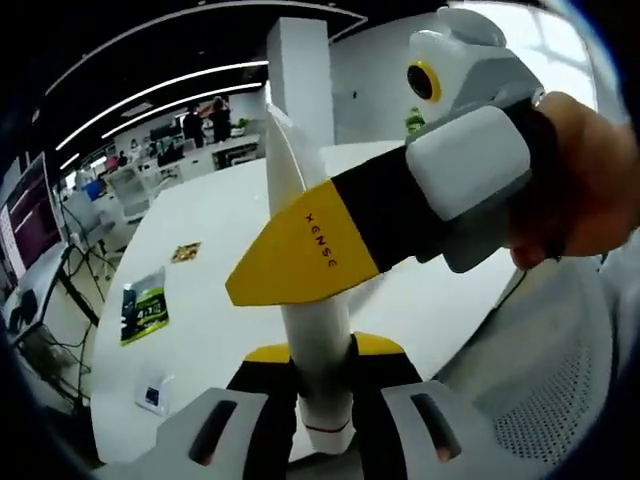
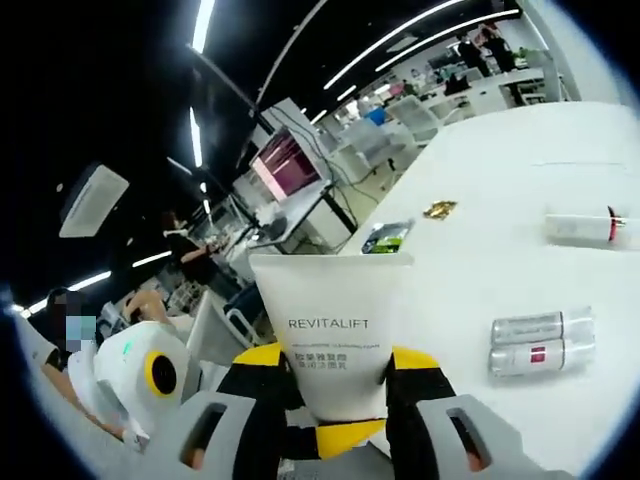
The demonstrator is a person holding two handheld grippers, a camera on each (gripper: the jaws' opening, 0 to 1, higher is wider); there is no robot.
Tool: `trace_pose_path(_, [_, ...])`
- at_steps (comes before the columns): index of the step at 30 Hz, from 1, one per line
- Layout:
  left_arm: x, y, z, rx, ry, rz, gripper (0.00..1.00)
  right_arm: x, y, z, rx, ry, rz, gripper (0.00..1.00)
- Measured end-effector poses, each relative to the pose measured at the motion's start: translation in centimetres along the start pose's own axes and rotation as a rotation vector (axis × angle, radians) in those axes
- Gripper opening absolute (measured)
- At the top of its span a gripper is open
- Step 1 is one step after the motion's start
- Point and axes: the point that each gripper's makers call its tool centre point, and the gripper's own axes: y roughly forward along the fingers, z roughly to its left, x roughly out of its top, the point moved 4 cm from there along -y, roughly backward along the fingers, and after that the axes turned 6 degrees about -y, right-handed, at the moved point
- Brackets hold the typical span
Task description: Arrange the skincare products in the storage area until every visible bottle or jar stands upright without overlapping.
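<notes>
The white tube (image 1: 312,330) is clamped by the left hand-held gripper (image 1: 322,392) and by the right hand-held gripper (image 2: 333,392). Two small bottles (image 2: 540,342) are laid flat on the desk (image 2: 500,200).

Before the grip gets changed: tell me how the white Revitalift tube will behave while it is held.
The Revitalift tube flares to a wide flat crimped end, so it is probably soft-walled and may squash between the right gripper jaws. Its smooth, glossy skin could slip. It looks light, and both grippers appear clamped on it.

one tube (image 2: 330,330), three bottles (image 2: 540,325), two sachets (image 1: 144,310)
</notes>
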Motion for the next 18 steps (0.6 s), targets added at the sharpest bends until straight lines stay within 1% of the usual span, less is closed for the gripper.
trace_pose_path(3, [0.3, -0.1, 0.2, -0.005, -0.002, -0.021, 0.15, 0.2, -0.4, 0.1, 0.009, -0.024, -0.011, 0.30])
trace_pose_path(6, [0.5, -0.2, 0.1, -0.017, 0.013, -0.040, 0.17, 0.2, -0.6, -0.2, 0.020, -0.018, -0.017, 0.29])
trace_pose_path(7, [0.5, -0.1, 0.2, -0.032, 0.019, -0.047, 0.18, 0.3, -0.7, -0.2, 0.025, -0.025, -0.018, 0.29])
trace_pose_path(9, [0.6, 0.0, 0.2, -0.039, 0.038, -0.058, 0.18, 0.3, -0.9, -0.1, 0.030, -0.046, -0.014, 0.29])
trace_pose_path(10, [0.7, -0.1, 0.2, -0.039, 0.060, -0.069, 0.18, 0.4, -1.0, 0.0, 0.037, -0.060, -0.017, 0.29])
trace_pose_path(13, [1.2, -0.5, 0.1, -0.067, 0.063, -0.100, 0.19, 0.9, -1.5, 0.4, 0.046, -0.103, -0.022, 0.28])
trace_pose_path(15, [1.7, -0.7, 0.0, -0.080, 0.104, -0.125, 0.20, 1.2, -1.7, 0.7, 0.050, -0.137, -0.028, 0.29])
trace_pose_path(16, [2.2, -1.0, 0.0, -0.071, 0.171, -0.159, 0.21, 1.5, -1.8, 0.7, 0.031, -0.204, -0.028, 0.29])
trace_pose_path(18, [2.4, -1.3, 0.0, -0.072, 0.167, -0.158, 0.25, 1.6, -2.0, 0.5, 0.019, -0.234, -0.020, 0.29])
